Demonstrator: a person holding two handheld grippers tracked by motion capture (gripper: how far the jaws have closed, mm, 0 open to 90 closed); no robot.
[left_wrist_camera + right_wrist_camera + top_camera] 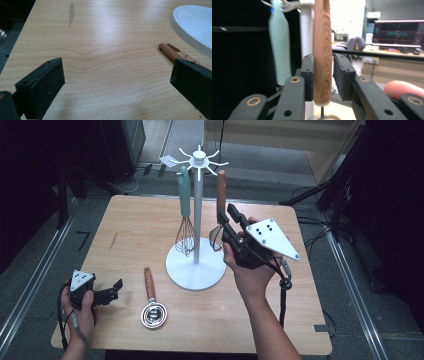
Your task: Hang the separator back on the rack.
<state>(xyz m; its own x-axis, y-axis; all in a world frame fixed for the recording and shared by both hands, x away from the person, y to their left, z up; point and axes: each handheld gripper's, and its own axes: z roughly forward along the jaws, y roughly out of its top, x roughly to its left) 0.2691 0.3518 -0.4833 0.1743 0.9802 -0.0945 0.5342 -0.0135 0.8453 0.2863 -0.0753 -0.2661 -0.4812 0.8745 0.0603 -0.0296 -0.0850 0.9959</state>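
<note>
A white utensil stand (197, 210) rises from a round base mid-table. A whisk (185, 232) with a teal handle hangs from one of its hooks. On the other side hangs a utensil with a wooden handle (221, 190). My right gripper (227, 217) is raised to it, and the wooden handle (322, 50) stands upright between the jaws of the right gripper (323, 75). One pad lies against it; a thin gap shows at the other. My left gripper (114, 292) rests open at the front left, with bare tabletop between the jaws of the left gripper (117, 80).
A metal-bowled utensil with a wooden handle (151, 302) lies flat in front of the stand. Its handle end (172, 52) lies just beyond one left jaw, near the stand's base (195, 22). The wooden table (130, 235) stands on a dark floor with rails at both sides.
</note>
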